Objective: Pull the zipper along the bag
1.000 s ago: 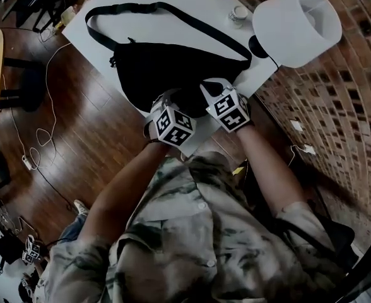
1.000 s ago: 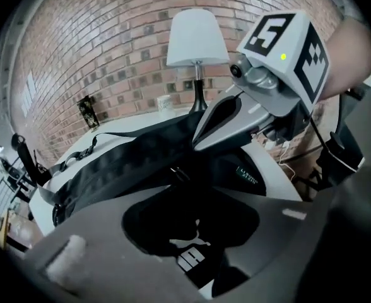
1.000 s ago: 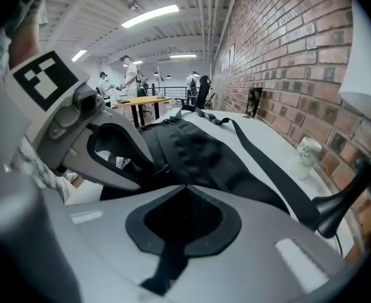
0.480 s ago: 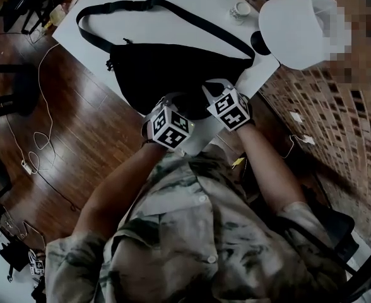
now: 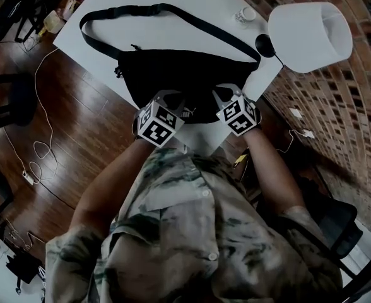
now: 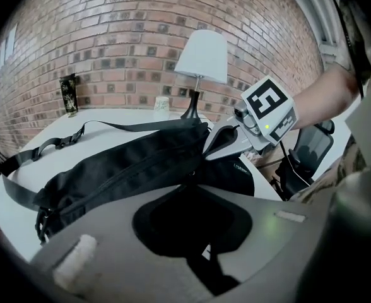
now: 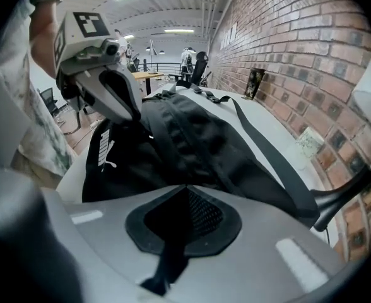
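Observation:
A black waist bag (image 5: 185,74) lies on the white table (image 5: 166,27), its strap (image 5: 173,11) looped toward the far side. Both grippers sit at the bag's near edge. My left gripper (image 5: 166,101) is shut on black material of the bag (image 6: 110,169), which bunches into the gap between its jaws. My right gripper (image 5: 224,95) is shut on a black strip and mesh at the bag's near end (image 7: 192,137). I cannot tell which gripper has the zipper pull. The right gripper (image 6: 209,151) shows in the left gripper view, and the left gripper (image 7: 134,113) shows in the right gripper view.
A white lamp (image 5: 308,36) stands at the table's far right corner, with a small cup (image 5: 244,14) beside it. A brick wall (image 5: 337,106) runs along the right. Cables (image 5: 37,137) lie on the wooden floor at the left. The person's body fills the lower head view.
The left gripper has shifted a little to the left along the bag's near edge, so the two grippers stand further apart. The bag stays in place.

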`<state>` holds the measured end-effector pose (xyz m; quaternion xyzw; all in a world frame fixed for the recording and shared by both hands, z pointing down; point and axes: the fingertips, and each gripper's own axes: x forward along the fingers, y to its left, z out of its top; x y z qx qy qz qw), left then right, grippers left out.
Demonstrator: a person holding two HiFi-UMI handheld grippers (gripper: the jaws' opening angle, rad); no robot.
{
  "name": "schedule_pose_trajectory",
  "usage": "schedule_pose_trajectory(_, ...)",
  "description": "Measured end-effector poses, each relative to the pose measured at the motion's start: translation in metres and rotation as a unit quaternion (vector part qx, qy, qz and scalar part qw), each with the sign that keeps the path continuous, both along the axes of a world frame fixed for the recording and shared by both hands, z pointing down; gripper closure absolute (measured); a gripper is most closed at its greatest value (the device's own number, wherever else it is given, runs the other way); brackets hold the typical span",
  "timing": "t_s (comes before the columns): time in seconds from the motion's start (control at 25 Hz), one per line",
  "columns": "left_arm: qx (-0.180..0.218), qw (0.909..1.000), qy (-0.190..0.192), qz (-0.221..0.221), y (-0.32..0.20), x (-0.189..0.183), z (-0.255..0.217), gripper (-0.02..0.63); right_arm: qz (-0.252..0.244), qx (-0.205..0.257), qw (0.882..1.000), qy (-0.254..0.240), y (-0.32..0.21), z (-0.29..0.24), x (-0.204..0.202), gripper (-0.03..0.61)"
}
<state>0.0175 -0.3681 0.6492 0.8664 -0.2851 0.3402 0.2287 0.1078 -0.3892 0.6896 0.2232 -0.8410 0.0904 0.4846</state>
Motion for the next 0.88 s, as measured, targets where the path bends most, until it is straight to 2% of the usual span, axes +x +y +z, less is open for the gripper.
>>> schedule_pose_trajectory(0.4, -0.010, 0.9994, 0.031, 0.014, -0.004, -0.054, 0.000, 0.589, 0.018, 0.010, 0.998, 0.060, 0.000, 0.004, 0.004, 0.571)
schedule_pose_trajectory(0.88, -0.007, 0.9984, 0.052, 0.021, -0.013, -0.097, 0.002, 0.589, 0.055, -0.002, 0.994, 0.092, -0.002, 0.004, 0.007, 0.571)
